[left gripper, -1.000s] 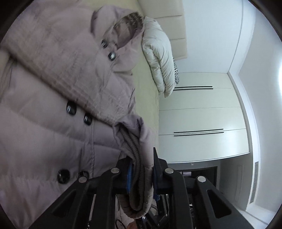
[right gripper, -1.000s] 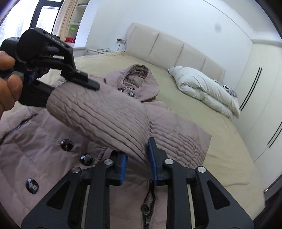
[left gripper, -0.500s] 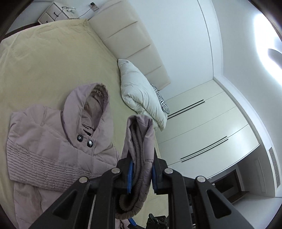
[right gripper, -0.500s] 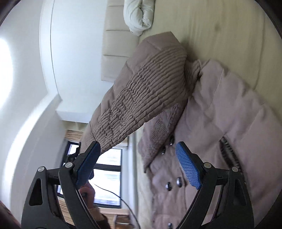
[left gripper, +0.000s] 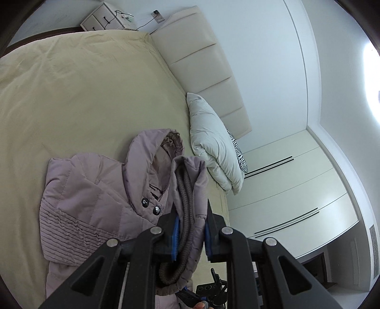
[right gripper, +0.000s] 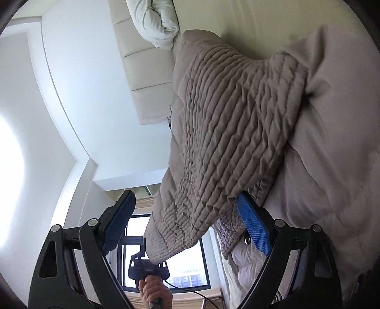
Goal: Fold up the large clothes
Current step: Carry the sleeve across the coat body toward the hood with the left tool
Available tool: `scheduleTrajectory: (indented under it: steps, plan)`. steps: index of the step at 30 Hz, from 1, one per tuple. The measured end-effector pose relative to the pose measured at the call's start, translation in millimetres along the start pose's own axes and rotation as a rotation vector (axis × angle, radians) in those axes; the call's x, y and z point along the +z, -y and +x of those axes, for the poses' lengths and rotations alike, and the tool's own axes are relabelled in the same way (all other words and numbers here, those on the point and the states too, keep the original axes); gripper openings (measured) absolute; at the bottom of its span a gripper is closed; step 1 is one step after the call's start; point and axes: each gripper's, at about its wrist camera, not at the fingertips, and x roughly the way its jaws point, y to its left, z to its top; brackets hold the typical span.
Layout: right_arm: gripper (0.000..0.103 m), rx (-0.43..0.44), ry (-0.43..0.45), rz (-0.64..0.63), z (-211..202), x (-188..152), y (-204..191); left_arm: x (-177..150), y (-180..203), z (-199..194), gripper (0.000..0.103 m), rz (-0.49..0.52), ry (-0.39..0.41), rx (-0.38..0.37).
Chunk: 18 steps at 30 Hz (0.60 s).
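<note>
A mauve hooded down coat (left gripper: pixel 95 190) lies buttoned on the beige bed (left gripper: pixel 83 83). My left gripper (left gripper: pixel 190 209) is shut on the sleeve's end, its ribbed knit cuff (left gripper: pixel 185 187) standing up between the pads, lifted above the coat. In the right wrist view, which is rolled onto its side, the quilted sleeve (right gripper: pixel 237 118) stretches from the coat's body (right gripper: pixel 332 166) to the left gripper (right gripper: pixel 149 260), which a hand (right gripper: pixel 154 292) holds. My right gripper (right gripper: pixel 185 214) is open wide. The sleeve hangs just ahead of its blue pads (right gripper: pixel 253 228) and is not pinched.
A folded white duvet (left gripper: pixel 213 147) and a zebra-print pillow (left gripper: pixel 239 154) lie by the padded headboard (left gripper: pixel 209 59). A white wardrobe (left gripper: pixel 296 202) stands beyond the bed, a nightstand (left gripper: pixel 104 21) at the far corner. A window (right gripper: pixel 180 268) is behind the hand.
My right gripper let go of the sleeve, opened wide and rolled onto its side. My left gripper lifted the cuff up and away from the coat, so the whole bed now shows.
</note>
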Motion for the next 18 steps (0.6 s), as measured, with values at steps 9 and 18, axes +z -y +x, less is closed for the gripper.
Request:
scheduleTrajectory:
  steps: [9,18]
  plan:
    - [0.088,-0.066,-0.03,-0.036,7.5,-0.2,-1.1,0.3,-22.7,6.6,0.018,-0.056,-0.01,0.014]
    - [0.088,-0.019,-0.049,0.007,49.5,-11.1,-1.7,-3.9,26.0,-10.9,0.018,-0.006,-0.021,-0.03]
